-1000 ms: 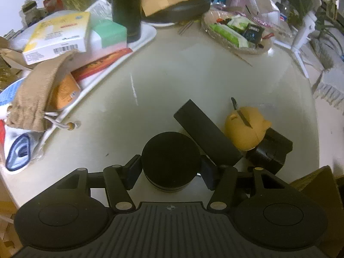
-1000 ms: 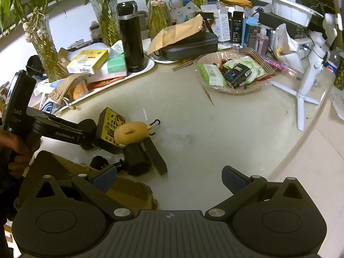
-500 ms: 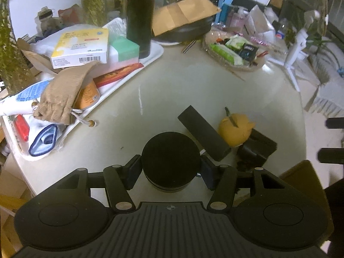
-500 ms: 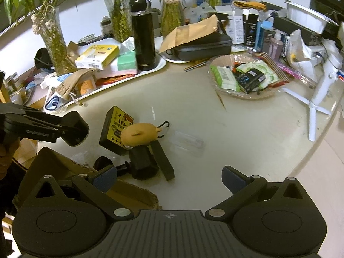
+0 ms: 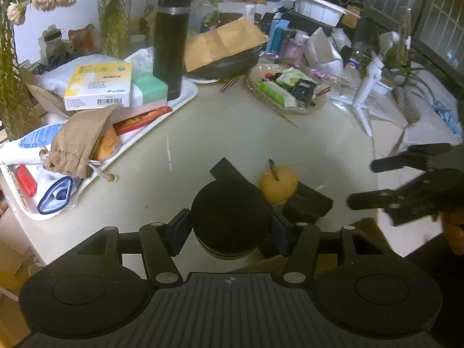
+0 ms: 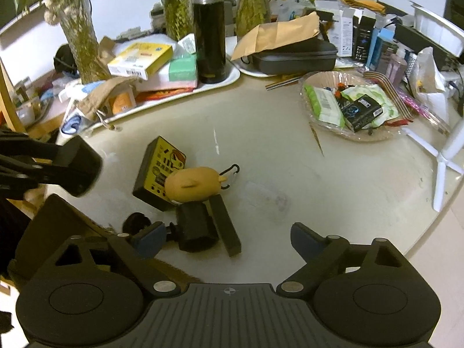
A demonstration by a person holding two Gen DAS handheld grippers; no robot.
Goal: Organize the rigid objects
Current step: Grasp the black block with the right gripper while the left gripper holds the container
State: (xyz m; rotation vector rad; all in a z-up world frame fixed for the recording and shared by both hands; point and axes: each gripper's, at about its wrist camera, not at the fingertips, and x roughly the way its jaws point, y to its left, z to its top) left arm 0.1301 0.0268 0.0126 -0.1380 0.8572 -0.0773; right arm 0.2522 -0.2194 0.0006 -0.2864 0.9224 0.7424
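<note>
A lived-in home, seen at a cluttered round dining table.

The pale tabletop (image 6: pixel 261 150) carries household odds and ends: glass vases of greenery (image 6: pixel 81 37), a black thermos flask (image 6: pixel 209 32) on a white tray (image 6: pixel 229 76), a yellow medicine box (image 6: pixel 140 59), a glass dish of snack packets (image 6: pixel 348 107), a brown paper envelope (image 6: pixel 278 34) and a plastic takeaway tub (image 5: pixel 316 10); a dark window (image 5: pixel 435 20) stands behind.

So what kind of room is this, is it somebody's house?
Probably a home, on a cluttered round table. Vases of plants stand at the back, a black flask sits on a white tray, and a glass dish holds snack packets.
</note>
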